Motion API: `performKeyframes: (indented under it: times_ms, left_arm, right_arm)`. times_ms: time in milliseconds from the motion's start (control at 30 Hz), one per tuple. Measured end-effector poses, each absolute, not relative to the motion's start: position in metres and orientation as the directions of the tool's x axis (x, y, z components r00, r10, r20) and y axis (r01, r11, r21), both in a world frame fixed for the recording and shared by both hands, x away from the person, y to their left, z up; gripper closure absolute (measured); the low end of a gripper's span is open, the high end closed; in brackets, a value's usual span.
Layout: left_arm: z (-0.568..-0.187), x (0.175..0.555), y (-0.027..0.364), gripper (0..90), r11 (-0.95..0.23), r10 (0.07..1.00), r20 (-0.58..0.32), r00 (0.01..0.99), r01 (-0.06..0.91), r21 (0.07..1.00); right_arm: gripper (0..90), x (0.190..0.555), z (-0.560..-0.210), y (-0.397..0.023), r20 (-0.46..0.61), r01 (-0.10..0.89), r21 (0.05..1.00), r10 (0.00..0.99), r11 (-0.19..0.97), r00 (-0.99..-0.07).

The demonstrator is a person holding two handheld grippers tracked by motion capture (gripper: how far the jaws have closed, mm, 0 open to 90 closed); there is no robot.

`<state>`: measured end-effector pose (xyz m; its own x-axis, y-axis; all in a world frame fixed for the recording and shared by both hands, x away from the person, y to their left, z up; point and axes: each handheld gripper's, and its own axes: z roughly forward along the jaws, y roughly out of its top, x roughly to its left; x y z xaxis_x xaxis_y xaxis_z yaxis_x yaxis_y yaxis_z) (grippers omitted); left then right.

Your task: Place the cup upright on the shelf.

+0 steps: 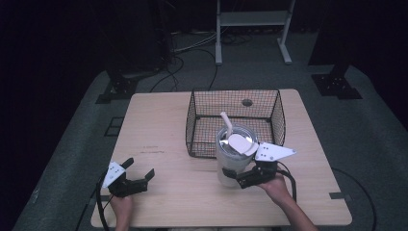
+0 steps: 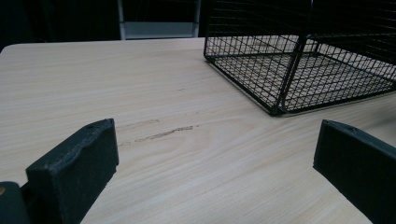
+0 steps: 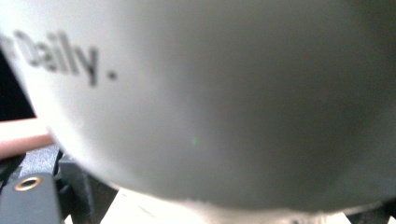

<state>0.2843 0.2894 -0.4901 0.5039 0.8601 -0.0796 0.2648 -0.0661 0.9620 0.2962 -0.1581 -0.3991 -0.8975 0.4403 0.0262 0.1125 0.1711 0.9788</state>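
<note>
Tumbler (image 1: 231, 161) reads "Daily." up close; right gripper (image 1: 248, 179) grips it.

Basket (image 1: 234, 122) & tumbler (image 1: 234, 159) blocking centre-right

A: Left unit? 
B: Matte black two-jaw left gripper (image 1: 140, 169), blocky jaws, pale grey three-cornered plate (image 1: 114, 172) on top, black cable (image 1: 100, 208) trailing.

A: Right unit? 
B: Matching black right gripper (image 1: 239, 176), grey plate, brass-coloured screw insert (image 3: 27, 183), looping black cable.
</note>
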Motion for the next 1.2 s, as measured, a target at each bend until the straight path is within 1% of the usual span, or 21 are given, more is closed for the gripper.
performKeyframes:
  times_ms: [167,400,667,767,900,967,1000,1100,1167,1200]
  left_arm:
    - [-0.490,0.284,0.290,0.0,-0.068,0.861,-0.078,0.503,0.265,0.962]
    - [-0.490,0.284,0.289,0.0,-0.068,0.860,-0.076,0.505,0.260,0.963]
    - [-0.490,0.284,0.289,0.0,-0.066,0.858,-0.076,0.507,0.256,0.964]
    - [-0.490,0.284,0.289,0.0,-0.065,0.857,-0.078,0.509,0.257,0.964]
    - [-0.490,0.284,0.290,0.0,-0.064,0.857,-0.077,0.510,0.254,0.965]
    - [-0.490,0.284,0.290,0.0,-0.059,0.857,-0.083,0.508,0.256,0.965]
    - [-0.490,0.284,0.290,0.0,-0.056,0.857,-0.085,0.508,0.256,0.965]
    - [-0.490,0.284,0.291,0.0,-0.059,0.854,-0.084,0.513,0.256,0.965]
    - [-0.490,0.284,0.291,0.0,-0.060,0.854,-0.084,0.513,0.257,0.964]
    - [-0.490,0.284,0.291,0.0,-0.057,0.854,-0.086,0.513,0.257,0.965]
  right_arm:
    - [8.8,0.310,-0.377,-0.154,0.027,0.105,0.982,0.434,0.157,-0.900]
    - [8.8,0.334,-0.356,-0.151,0.027,0.099,0.985,0.447,0.138,-0.894]
    - [8.8,0.360,-0.334,-0.143,-0.004,0.082,0.983,0.467,0.164,-0.884]
    - [8.8,0.370,-0.329,-0.138,-0.015,0.066,0.985,0.462,0.159,-0.887]
    - [8.8,0.385,-0.325,-0.132,0.000,0.081,0.985,0.470,0.152,-0.882]
    - [8.8,0.397,-0.324,-0.129,0.038,0.104,0.987,0.464,0.118,-0.885]
    - [8.8,0.397,-0.324,-0.129,0.038,0.104,0.987,0.464,0.118,-0.885]
    - [8.8,0.417,-0.325,-0.125,0.042,0.111,0.988,0.489,0.112,-0.871]
    - [8.8,0.421,-0.325,-0.125,0.042,0.110,0.988,0.491,0.112,-0.870]
    - [8.8,0.425,-0.325,-0.125,0.058,0.127,0.986,0.489,0.109,-0.870]
